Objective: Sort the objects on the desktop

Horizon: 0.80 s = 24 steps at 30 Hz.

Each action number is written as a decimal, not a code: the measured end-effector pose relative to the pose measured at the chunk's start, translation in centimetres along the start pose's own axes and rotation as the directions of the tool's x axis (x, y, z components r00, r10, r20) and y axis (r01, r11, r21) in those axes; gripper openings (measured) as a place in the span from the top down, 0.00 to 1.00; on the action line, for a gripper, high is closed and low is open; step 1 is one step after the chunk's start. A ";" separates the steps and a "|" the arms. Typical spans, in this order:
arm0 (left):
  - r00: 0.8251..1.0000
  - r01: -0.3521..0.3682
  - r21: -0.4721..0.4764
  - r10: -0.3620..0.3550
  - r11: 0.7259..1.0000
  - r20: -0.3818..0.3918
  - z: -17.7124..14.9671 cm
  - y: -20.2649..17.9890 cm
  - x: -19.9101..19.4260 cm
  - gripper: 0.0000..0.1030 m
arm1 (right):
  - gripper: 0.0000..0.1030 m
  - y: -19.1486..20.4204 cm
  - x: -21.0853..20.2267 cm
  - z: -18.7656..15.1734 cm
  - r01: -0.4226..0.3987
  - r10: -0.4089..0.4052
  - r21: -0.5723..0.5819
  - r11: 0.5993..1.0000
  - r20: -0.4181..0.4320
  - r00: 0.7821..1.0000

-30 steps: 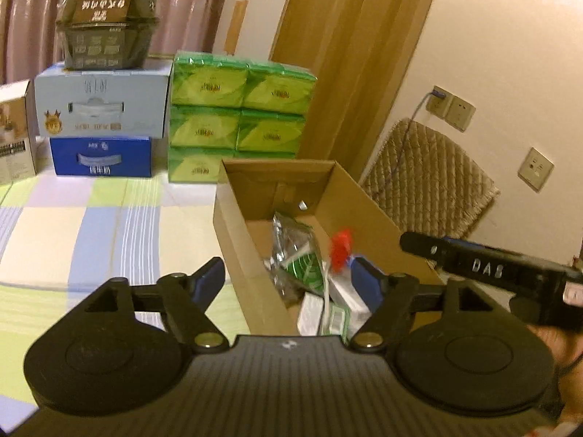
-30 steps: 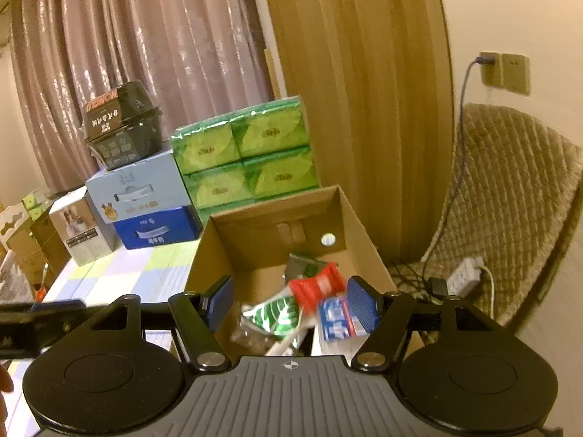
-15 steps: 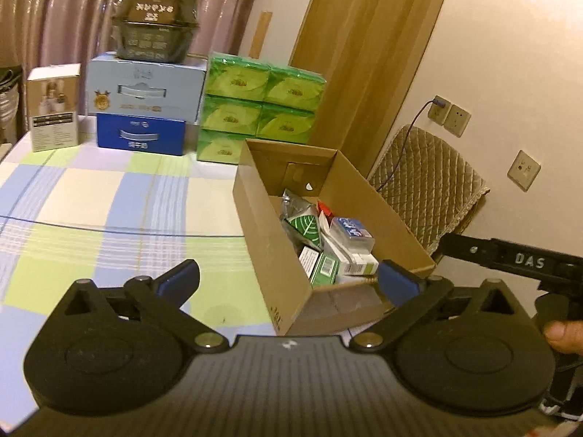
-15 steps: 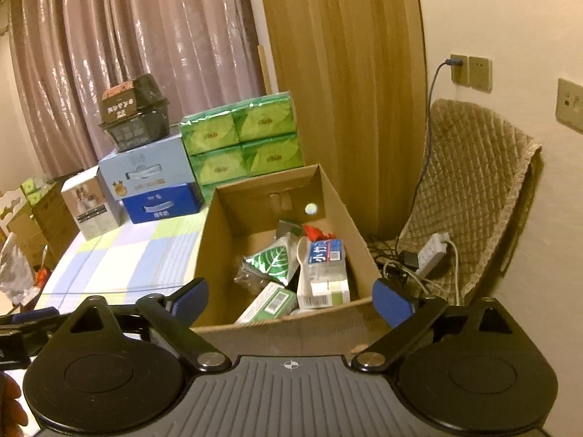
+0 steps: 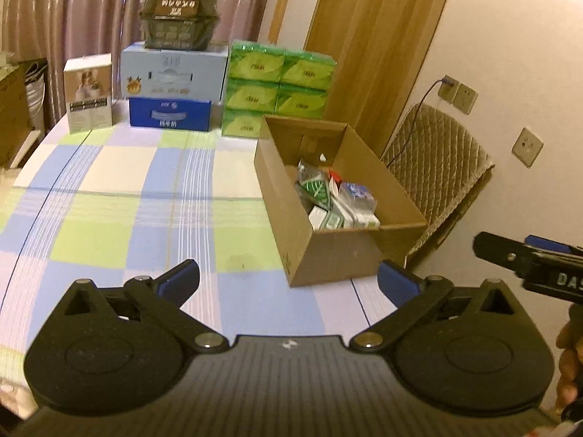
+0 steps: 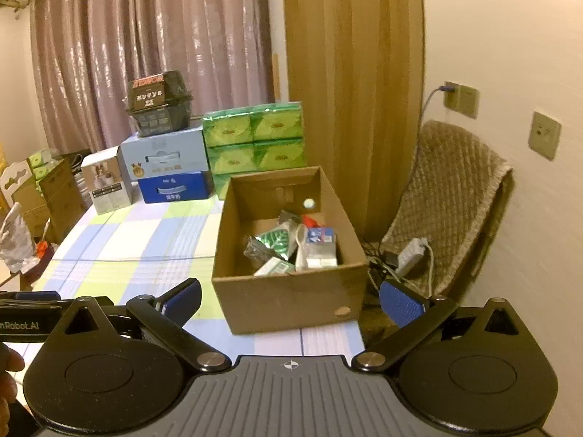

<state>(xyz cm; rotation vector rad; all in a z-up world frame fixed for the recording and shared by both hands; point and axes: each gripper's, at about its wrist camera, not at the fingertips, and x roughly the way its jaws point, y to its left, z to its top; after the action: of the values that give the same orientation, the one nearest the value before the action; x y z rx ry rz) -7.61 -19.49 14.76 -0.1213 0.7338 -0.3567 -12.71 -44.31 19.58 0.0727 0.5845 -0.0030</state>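
Both hand-held grippers [image 5: 288, 282] [image 6: 289, 300] spread apart, empty; cardboard box [image 6: 291, 298] perhaps holds packets

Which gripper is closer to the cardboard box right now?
Right, by a little. The right gripper faces the cardboard box's near wall head-on. The left gripper sits back over the checked tablecloth, with the box ahead to its right.

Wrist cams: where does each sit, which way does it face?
Left wrist: on the left gripper, open, facing down-forward over the checked tablecloth at the cardboard box; right gripper at its right edge.
Right wrist: on the right gripper, open, facing the box head-on; left gripper at its left edge.
Shared: box, green tissue packs.
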 end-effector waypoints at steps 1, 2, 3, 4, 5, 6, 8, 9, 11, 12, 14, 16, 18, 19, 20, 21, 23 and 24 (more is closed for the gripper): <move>1.000 0.000 0.003 0.000 1.000 -0.004 -0.2 -0.1 -0.3 0.01 | 0.02 -0.1 -0.7 -0.1 0.006 -0.006 0.003 1.000 0.001 1.000; 1.000 -0.002 0.006 0.002 1.000 -0.006 -0.3 -0.2 -0.6 0.01 | 0.02 -0.1 -1.2 -0.2 0.011 -0.011 0.005 1.000 0.005 1.000; 1.000 -0.004 0.010 0.004 1.000 -0.008 -0.4 -0.3 -0.9 0.01 | 0.02 -0.2 -1.7 -0.3 0.018 -0.018 0.006 1.000 0.009 1.000; 1.000 -0.006 0.016 0.006 1.000 -0.010 -0.5 -0.4 -1.2 0.01 | 0.02 -0.3 -2.4 -0.4 0.024 -0.024 0.005 1.000 0.012 1.000; 1.000 -0.006 0.019 0.007 1.000 -0.009 -0.6 -0.4 -1.4 0.01 | 0.02 -0.3 -2.8 -0.5 0.030 -0.030 0.003 1.000 0.013 0.999; 1.000 -0.007 0.019 0.008 1.000 -0.007 -0.7 -0.5 -1.7 0.01 | 0.02 -0.3 -3.2 -0.6 0.036 -0.036 0.001 0.999 0.015 0.999; 1.000 -0.005 0.017 0.005 1.000 -0.006 -0.8 -0.6 -2.1 0.01 | 0.02 -0.2 -4.0 -0.7 0.042 -0.042 -0.008 0.999 0.017 0.999; 1.000 -0.005 0.020 0.005 1.000 -0.005 -0.8 -0.7 -2.2 0.01 | 0.02 -0.2 -4.3 -0.9 0.044 -0.044 -0.014 0.999 0.017 0.999; 1.000 -0.010 0.027 0.010 1.000 -0.001 -0.9 -1.0 -2.4 0.01 | 0.02 0.0 -4.8 -1.1 0.055 -0.054 -0.029 0.998 0.016 0.998; 1.000 -0.014 0.030 0.014 0.999 0.000 -1.0 -1.1 -2.5 0.01 | 0.02 0.1 -5.0 -1.3 0.059 -0.059 -0.035 0.998 0.016 0.998; 1.000 -0.016 0.035 0.016 0.999 0.005 -1.0 -1.3 -2.6 0.01 | 0.02 0.1 -5.2 -1.5 0.063 -0.062 -0.042 0.997 0.012 0.998; 1.000 -0.019 0.045 0.019 0.999 0.012 -1.0 -1.5 -2.8 0.01 | 0.02 0.0 -5.3 -1.7 0.063 -0.063 -0.040 0.997 0.010 0.998; 1.000 -0.019 0.049 0.019 0.999 0.015 -1.0 -1.7 -2.8 0.01 | 0.02 -0.1 -5.3 -1.8 0.063 -0.063 -0.036 0.997 0.003 0.998; 1.000 -0.019 0.050 0.018 0.999 0.015 -1.0 -1.7 -2.8 0.01 | 0.02 -0.2 -5.3 -1.9 0.062 -0.062 -0.035 0.997 0.001 0.998; 1.000 -0.021 0.053 0.021 0.998 0.016 -1.0 -1.8 -2.8 0.01 | 0.02 -0.2 -5.3 -2.0 0.062 -0.062 -0.035 0.997 0.000 0.998; 1.000 -0.025 0.056 0.025 0.998 0.015 -1.0 -1.8 -2.7 0.01 | 0.02 -0.2 -5.3 -2.0 0.062 -0.062 -0.036 0.997 -0.002 0.998; 1.000 -0.027 0.060 0.027 0.998 0.013 -1.0 -1.8 -2.5 0.01 | 0.02 -0.2 -5.3 -2.0 0.060 -0.060 -0.040 0.997 -0.004 0.998; 1.000 -0.029 0.061 0.028 0.998 0.011 -1.0 -1.8 -2.4 0.01 | 0.02 -0.2 -5.3 -2.0 0.060 -0.060 -0.042 0.997 -0.004 0.998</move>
<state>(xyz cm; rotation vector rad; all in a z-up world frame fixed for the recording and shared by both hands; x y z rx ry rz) -10.44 -20.30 15.97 -0.0548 0.7129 -0.3507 -18.26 -44.51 20.83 0.0148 0.5917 -0.0487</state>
